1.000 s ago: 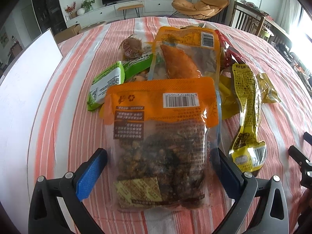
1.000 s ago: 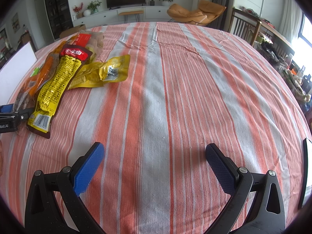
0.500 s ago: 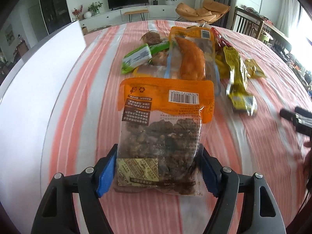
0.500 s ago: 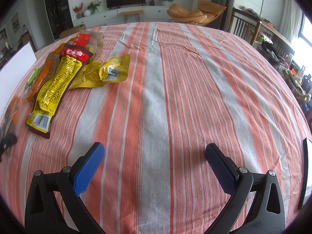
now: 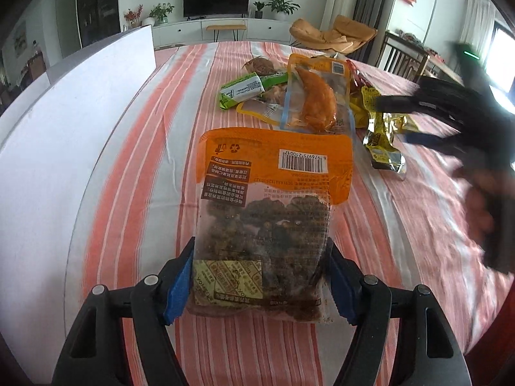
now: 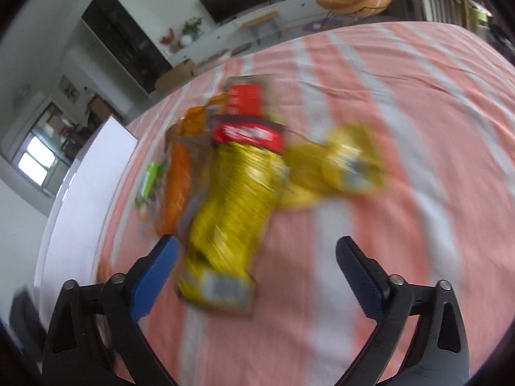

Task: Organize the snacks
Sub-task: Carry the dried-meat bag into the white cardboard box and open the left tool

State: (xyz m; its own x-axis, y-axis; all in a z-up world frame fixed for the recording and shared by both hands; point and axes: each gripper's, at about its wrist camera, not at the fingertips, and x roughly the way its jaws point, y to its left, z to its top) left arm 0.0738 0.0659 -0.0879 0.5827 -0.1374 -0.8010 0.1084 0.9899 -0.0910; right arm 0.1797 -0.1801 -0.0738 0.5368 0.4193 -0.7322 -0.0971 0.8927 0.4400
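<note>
Broadly, risks read across the table from left to right:

White box: the white box (image 5: 74, 135) stands along the left edge of the striped tablecloth (image 5: 141, 148), just beside the carried pack. If it is the drop spot, I judge a low swing could catch the pack on its wall.

Left gripper: the left gripper (image 5: 262, 278) has its blue pads pressed against both side edges of the orange-topped snack pouch (image 5: 267, 212), jaws narrowed to the pouch's width.

Pouch grip: only the lower end is pinched; the long upper part with the barcode reaches forward unsupported. It will probably flop or slide out if tilted, since the film looks slick.

Pile: the green bar (image 5: 244, 89), the chicken-leg pack (image 5: 317, 98) and other wrappers lie overlapping further back, apart from the held pouch. Dragging one may well shift its neighbours.

Right gripper: the right gripper (image 6: 256, 275) hangs wide open over the yellow packet (image 6: 235, 215), holding nothing; its left pad is just beside the packet's edge.

Blur: the right wrist view is heavily smeared, so whether the fingers touch the packet cannot be told. Closing at this speed could miss, or nip the cloth instead.

Collision: the right tool shows as a dark streak near the pile, with both tools working close.
</note>
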